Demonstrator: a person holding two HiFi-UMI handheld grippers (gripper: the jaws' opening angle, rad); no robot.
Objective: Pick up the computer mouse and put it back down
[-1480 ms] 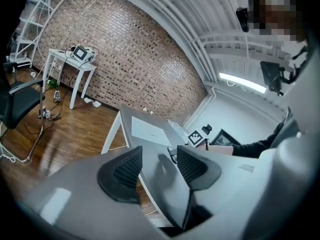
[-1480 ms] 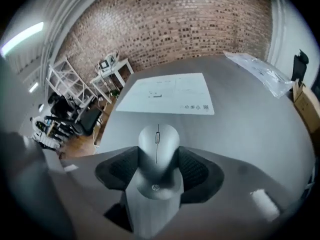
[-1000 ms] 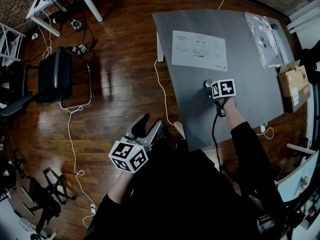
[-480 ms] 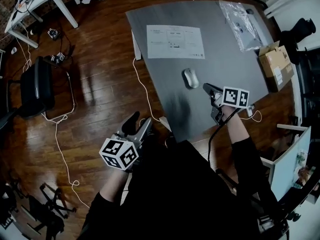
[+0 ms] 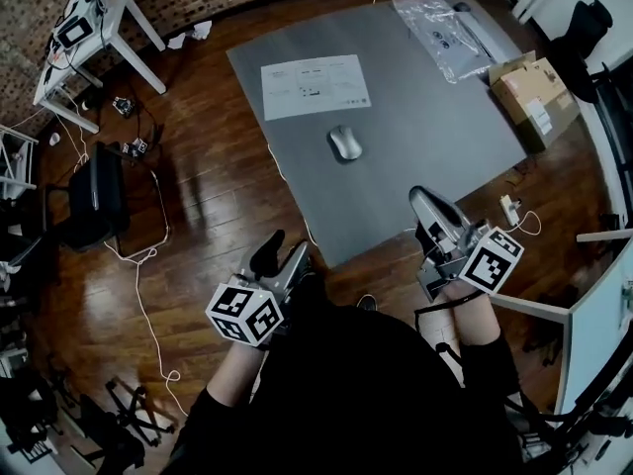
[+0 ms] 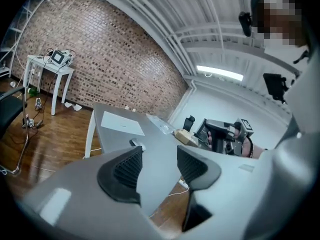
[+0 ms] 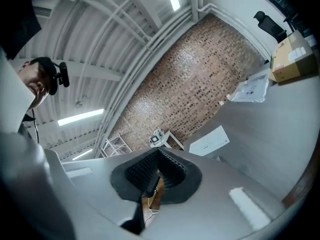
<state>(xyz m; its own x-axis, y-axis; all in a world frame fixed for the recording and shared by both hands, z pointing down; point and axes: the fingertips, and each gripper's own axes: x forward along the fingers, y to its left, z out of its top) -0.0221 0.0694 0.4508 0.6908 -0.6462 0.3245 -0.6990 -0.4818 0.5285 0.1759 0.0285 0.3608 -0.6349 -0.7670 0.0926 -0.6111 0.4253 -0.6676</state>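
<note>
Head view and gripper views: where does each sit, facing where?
Head view: on the person's head, steeply down at grey table and mouse; shows torso, left gripper, right gripper.
Left gripper view: on the left gripper, along open jaws across the table to the brick wall; shows the right gripper.
Right gripper view: on the right gripper, along shut empty jaws toward that wall; shows the person's head.
Shared: all three see the paper sheet and cardboard box.

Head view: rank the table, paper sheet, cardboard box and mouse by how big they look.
1. table, by far the largest
2. paper sheet and cardboard box: about alike; the box lies near the warped edge of the picture, so I won't rank them
3. mouse, smallest
</note>
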